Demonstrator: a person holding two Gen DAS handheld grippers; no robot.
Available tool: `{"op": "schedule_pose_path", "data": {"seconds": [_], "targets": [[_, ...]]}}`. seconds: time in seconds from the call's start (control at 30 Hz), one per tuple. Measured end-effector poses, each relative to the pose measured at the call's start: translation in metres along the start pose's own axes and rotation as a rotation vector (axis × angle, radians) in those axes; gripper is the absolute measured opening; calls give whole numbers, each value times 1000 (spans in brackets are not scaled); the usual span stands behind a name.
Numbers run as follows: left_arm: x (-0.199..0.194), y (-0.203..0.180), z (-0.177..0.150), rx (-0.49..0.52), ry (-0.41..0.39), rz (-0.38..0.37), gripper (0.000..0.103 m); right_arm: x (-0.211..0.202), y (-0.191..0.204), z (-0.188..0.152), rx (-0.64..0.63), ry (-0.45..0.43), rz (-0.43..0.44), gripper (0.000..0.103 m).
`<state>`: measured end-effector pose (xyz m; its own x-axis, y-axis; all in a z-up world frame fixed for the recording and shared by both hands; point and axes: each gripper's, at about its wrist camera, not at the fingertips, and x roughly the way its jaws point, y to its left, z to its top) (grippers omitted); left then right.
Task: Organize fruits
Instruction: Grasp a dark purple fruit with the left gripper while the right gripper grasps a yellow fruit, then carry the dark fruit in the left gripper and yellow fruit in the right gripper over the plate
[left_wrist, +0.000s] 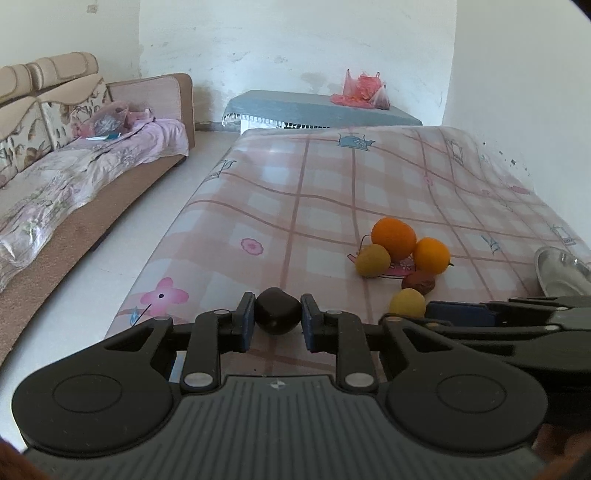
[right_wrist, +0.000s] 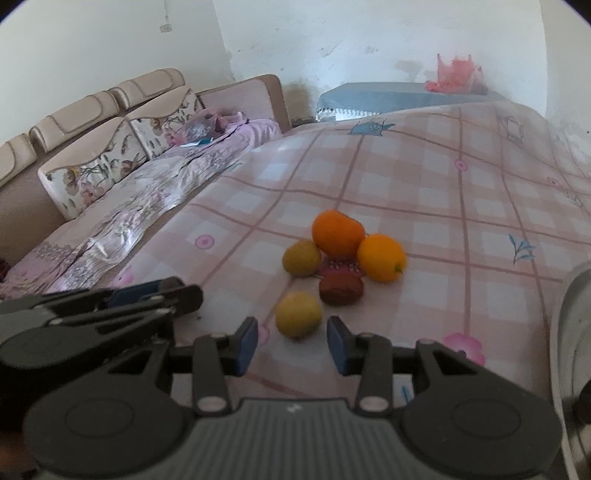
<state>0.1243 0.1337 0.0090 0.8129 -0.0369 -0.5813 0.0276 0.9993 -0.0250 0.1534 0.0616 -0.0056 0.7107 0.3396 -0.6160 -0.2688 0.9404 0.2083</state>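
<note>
Right now my left gripper (left_wrist: 277, 317) is clamped on a dark, nearly black fruit (left_wrist: 277, 311), both blue pads pressing its sides, held over the near edge of the table with the pink checked cloth (left_wrist: 332, 192). My right gripper (right_wrist: 291, 343) stands parted with nothing between its pads; a small yellow fruit (right_wrist: 298, 314) lies on the cloth just ahead of the gap, at twelve o'clock from the fingertips.

Seen from the right wrist, the remaining fruit clusters beyond it: a dark red-brown fruit (right_wrist: 341, 290) at one o'clock from the small yellow fruit, a large orange (right_wrist: 338, 233) farther back, a second orange (right_wrist: 381, 258) touching the large orange at its four o'clock side, and a yellow-green fruit (right_wrist: 301, 258) at the large orange's eight o'clock.

A metal bowl (right_wrist: 569, 332) sits at the three o'clock edge of that view, its inside mostly cut off. From the left wrist, my right gripper shows at three o'clock, close to the small yellow fruit.
</note>
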Motion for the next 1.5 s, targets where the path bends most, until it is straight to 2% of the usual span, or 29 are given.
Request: {"op": "schedule_pose_path", "data": {"seconds": [0.1,0.4,1.27,1.5], "targets": [[2,-3,0,-1,-4,2,27,3,0,0,-12,-11,-14,26],[-5,-12,-4,-8,0,-14,27,-11,-4,-1,-13,-21,-20,26],[-69,-63,-16,15,-33,-32,27,-96,-19,-12,2,-100,-83,26],[-83,-74,-16,14,-44,-66,27,-114,-26,-15,22,-125,-93,26]]}}
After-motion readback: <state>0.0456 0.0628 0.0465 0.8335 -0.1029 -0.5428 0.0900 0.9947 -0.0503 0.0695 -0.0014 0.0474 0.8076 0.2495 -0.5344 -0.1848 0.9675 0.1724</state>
